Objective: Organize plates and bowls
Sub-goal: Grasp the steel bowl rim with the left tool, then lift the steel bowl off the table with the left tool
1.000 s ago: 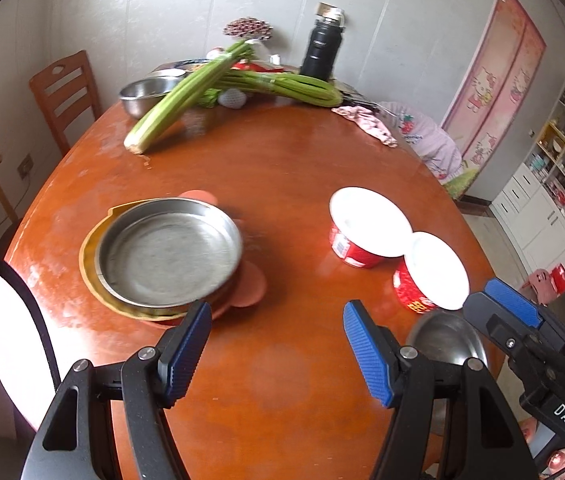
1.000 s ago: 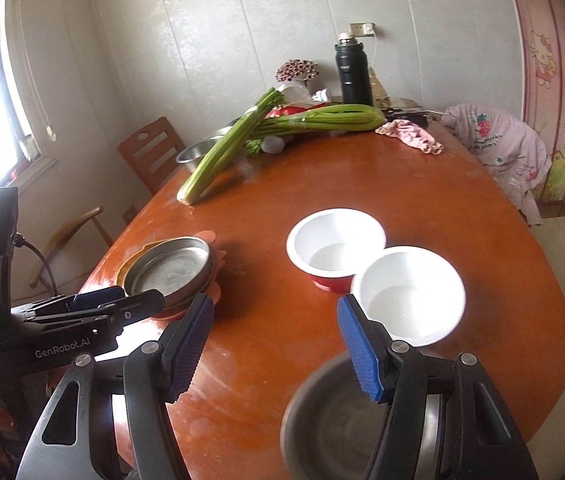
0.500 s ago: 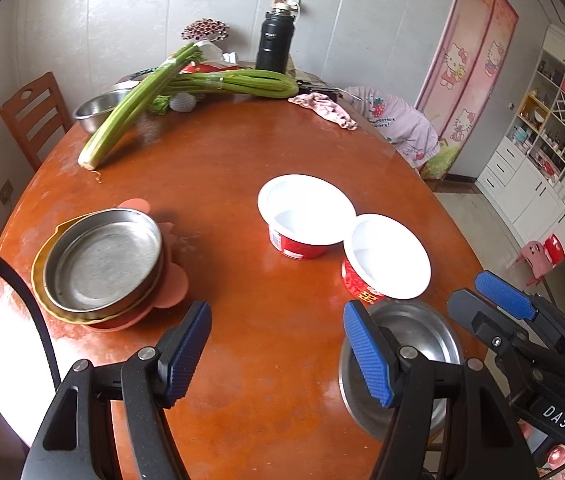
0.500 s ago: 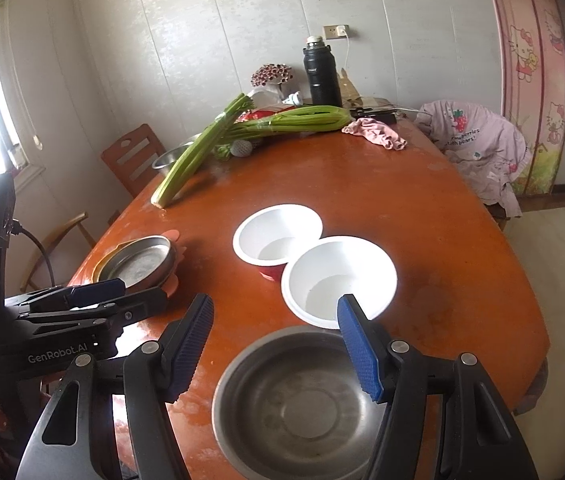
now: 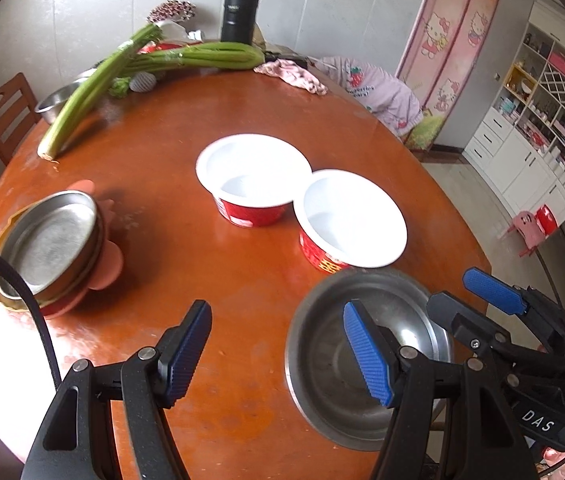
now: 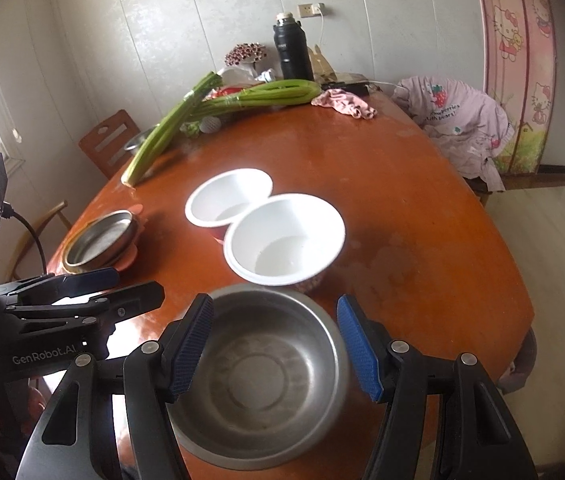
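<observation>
Glossy reddish-brown round wooden table [image 6: 422, 200] fills both my views. Near its front edge I see the empty round stainless-steel bowl [image 6: 258, 376], and my right gripper [image 6: 274, 346] hovers over it, blue-padded fingers spread, nothing between the pads. Just behind the bowl stand two red bowls with white insides [image 5: 352, 220], rims touching. My left gripper [image 5: 282, 354] hangs beside the steel bowl over bare wood, fingers likewise apart and empty. Off to the left I see a shallow steel plate stacked on yellow and pink dishes [image 5: 48, 246]. Long green celery stalks [image 6: 170, 128] and a black flask [image 6: 292, 52] lie at the far side.
</observation>
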